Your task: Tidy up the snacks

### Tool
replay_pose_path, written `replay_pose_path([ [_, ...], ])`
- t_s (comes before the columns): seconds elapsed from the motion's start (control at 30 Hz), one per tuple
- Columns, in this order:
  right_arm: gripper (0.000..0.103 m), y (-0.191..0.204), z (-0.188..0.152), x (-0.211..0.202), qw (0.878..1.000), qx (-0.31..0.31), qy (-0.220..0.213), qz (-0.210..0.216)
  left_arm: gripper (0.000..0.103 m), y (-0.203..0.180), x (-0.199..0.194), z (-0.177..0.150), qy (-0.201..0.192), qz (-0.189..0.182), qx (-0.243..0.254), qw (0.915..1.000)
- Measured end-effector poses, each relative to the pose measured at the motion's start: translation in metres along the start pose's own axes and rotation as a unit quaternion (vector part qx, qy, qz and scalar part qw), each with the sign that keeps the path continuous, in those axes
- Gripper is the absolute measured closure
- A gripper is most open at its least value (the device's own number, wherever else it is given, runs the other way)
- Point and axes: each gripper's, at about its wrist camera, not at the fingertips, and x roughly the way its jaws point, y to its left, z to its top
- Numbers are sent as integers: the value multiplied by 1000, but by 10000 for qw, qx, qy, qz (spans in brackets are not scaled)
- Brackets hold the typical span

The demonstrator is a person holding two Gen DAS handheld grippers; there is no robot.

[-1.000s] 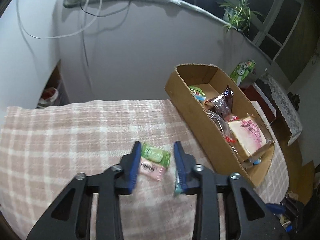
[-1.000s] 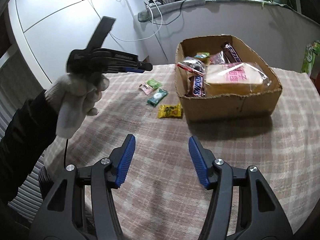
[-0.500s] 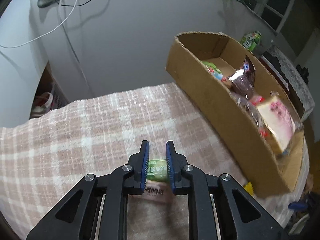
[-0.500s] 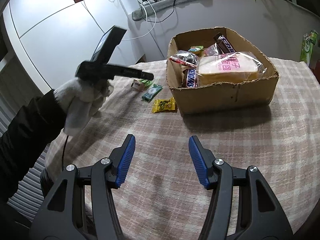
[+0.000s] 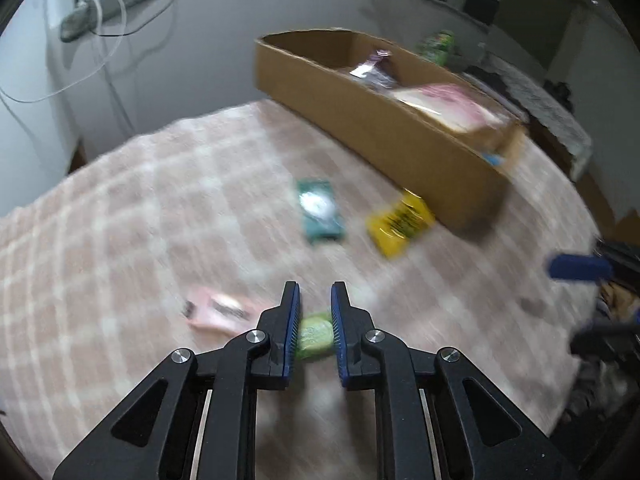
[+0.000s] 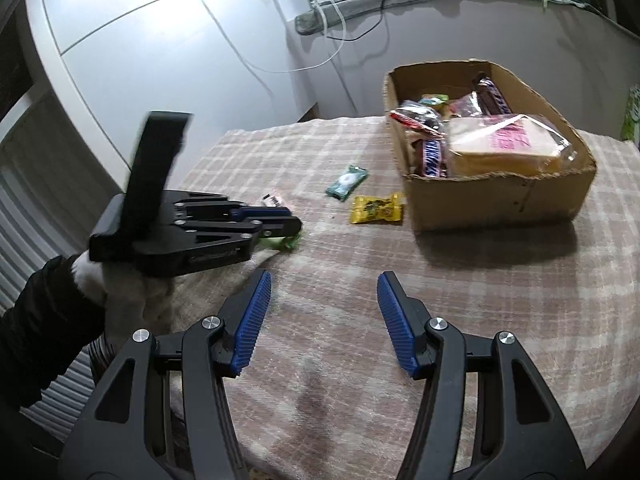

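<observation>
green packet (image 5: 316, 334) lifted off cloth | left tool (image 5: 315, 312) clamps it | right tool (image 6: 324, 320) agape

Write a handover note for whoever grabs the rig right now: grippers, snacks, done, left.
Left hand-held gripper: shut on the green snack packet, low over the plaid cloth.
Right hand-held gripper: open, holding nothing, hovering near the table's front edge.
Done: cardboard box already holds bread and several bars.
Left: drop the green packet into the box, then collect the pink packet, teal packet and yellow packet, all lying loose on the cloth beside the box.
</observation>
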Motion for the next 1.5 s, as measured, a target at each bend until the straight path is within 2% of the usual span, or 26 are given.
replay_pose_path([
  [0.07,45,1,3,3,10000,-88,22,14,88,-5,-10,-8,-162,178,-48,9997],
  [0.13,45,2,8,7,9998,-198,67,58,88,0,-27,-18,-427,132,-320,9985],
  [0.2,45,5,13,14,9993,-339,132,75,74,5,-38,-27,-584,114,-652,9961],
  [0.23,45,8,15,18,9990,-414,163,96,71,3,-40,-32,-621,127,-779,9949],
  [0.3,45,15,20,31,9978,-589,250,158,70,13,-41,-42,-563,-14,-1108,9922],
  [0.37,45,24,25,48,9962,-773,373,177,70,24,-37,-46,-469,15,-1302,9904],
  [0.43,45,29,28,60,9953,-827,456,211,70,32,-33,-44,-393,68,-1500,9879],
  [0.57,45,46,27,85,9919,-1034,672,315,69,47,-31,-37,-450,-153,-1855,9815],
  [0.73,44,53,25,104,9925,-986,718,50,68,52,-18,-22,-372,-142,-1774,9833],
  [0.87,44,57,22,113,9918,-1025,744,-159,55,47,-14,-13,-390,-91,-1669,9852],
  [1.13,45,69,20,121,9862,-1375,720,-573,55,31,-1,-3,-358,416,-971,9938],
  [1.3,74,64,22,120,9849,-1407,684,-738,54,22,3,-2,-303,710,-417,9961],
  [1.33,75,61,23,119,9851,-1397,688,-726,54,23,4,-1,-295,693,-437,9962],
  [1.43,83,57,24,117,9861,-1354,705,-658,62,28,3,0,-316,716,-440,9960],
  [1.5,88,54,25,116,9861,-1350,703,-673,73,33,1,0,-342,708,-533,9955],
])
